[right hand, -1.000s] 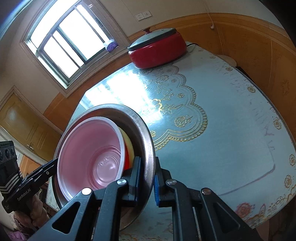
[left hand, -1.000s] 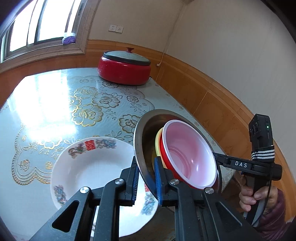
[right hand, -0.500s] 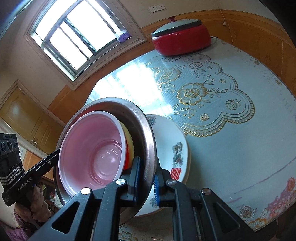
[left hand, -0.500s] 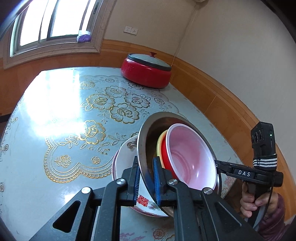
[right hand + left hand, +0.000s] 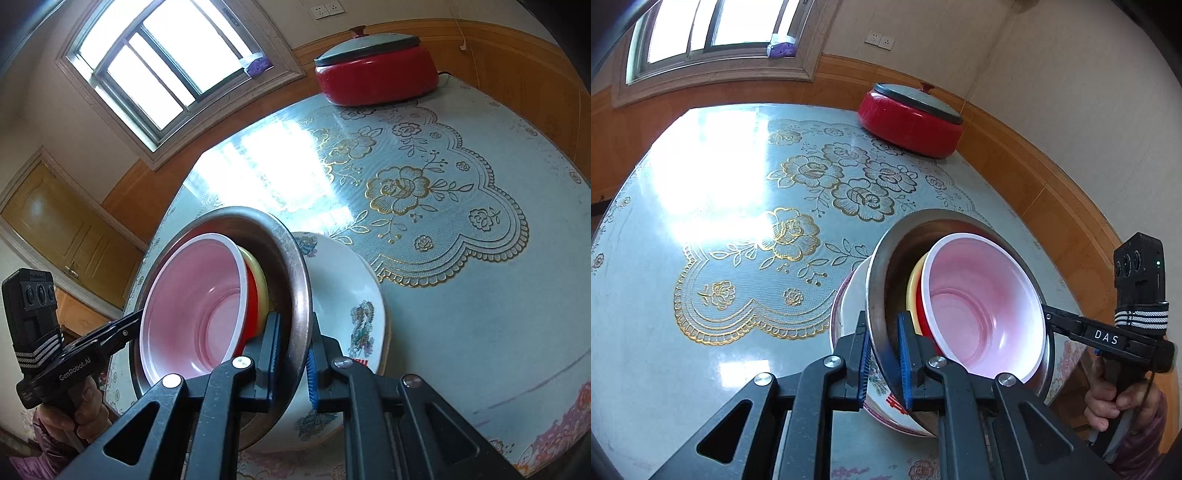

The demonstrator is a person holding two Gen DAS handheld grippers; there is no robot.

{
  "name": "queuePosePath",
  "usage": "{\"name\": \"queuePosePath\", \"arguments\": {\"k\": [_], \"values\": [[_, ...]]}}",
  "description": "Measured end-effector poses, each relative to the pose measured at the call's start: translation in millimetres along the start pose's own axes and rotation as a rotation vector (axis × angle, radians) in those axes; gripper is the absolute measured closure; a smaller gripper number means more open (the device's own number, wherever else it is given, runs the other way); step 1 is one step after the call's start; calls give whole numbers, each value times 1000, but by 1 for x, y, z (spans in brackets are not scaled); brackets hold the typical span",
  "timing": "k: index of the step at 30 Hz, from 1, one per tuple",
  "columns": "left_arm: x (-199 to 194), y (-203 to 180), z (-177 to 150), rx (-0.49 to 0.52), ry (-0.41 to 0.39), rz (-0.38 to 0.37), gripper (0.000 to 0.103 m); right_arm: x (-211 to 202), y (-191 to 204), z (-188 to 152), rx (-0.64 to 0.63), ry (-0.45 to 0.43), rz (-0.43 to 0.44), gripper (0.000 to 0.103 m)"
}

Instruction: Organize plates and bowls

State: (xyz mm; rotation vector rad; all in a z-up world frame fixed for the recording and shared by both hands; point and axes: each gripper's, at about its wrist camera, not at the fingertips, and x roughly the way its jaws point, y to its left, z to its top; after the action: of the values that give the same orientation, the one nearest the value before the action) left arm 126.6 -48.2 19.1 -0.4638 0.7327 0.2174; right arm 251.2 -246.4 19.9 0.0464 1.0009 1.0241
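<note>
Two sets of tongs grip opposite edges of a steel bowl (image 5: 882, 258) above a table (image 5: 701, 229) covered in a pale blue cloth with gold flowers. The left tongs (image 5: 884, 354) are clamped on the bowl's rim at 6 o'clock in the left wrist view, blue pads pressed to either side of the metal; the right tongs (image 5: 293, 354) are clamped on the rim at the opposite side, entering the left view at 3 o'clock, where a hand (image 5: 1108, 398) holds their handle. In the right wrist view the steel bowl (image 5: 295, 266) sits at centre, tilted on edge, with the left tongs reaching in from 9 o'clock. Nested inside the steel bowl are a yellow bowl (image 5: 911, 291), a red bowl (image 5: 921, 321) and, innermost, a pink bowl (image 5: 982, 314) with a white rim. Directly behind and under the stack lies a white plate (image 5: 351, 288) with floral and red printed motifs, resting on the table; whether the steel bowl touches it cannot be told. At 12 o'clock, at the table's far edge, stands a red pot (image 5: 908, 118) with a grey lid, well apart from the stack. A window (image 5: 166, 62) brightens the wall beyond at 11 o'clock.
</note>
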Motion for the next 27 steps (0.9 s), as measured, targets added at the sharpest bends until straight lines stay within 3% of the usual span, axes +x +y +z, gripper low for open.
{"name": "queuePosePath", "arguments": {"k": [10,18,27], "values": [[36,9,12,91,116,-62,89,20,-10,-14,122,1,-133,91],[42,16,17,158,155,-152,88,18,-3,-26,192,-59,-230,92],[49,15,18,200,188,-188,86,11,3,-28,236,-99,-293,92]]}}
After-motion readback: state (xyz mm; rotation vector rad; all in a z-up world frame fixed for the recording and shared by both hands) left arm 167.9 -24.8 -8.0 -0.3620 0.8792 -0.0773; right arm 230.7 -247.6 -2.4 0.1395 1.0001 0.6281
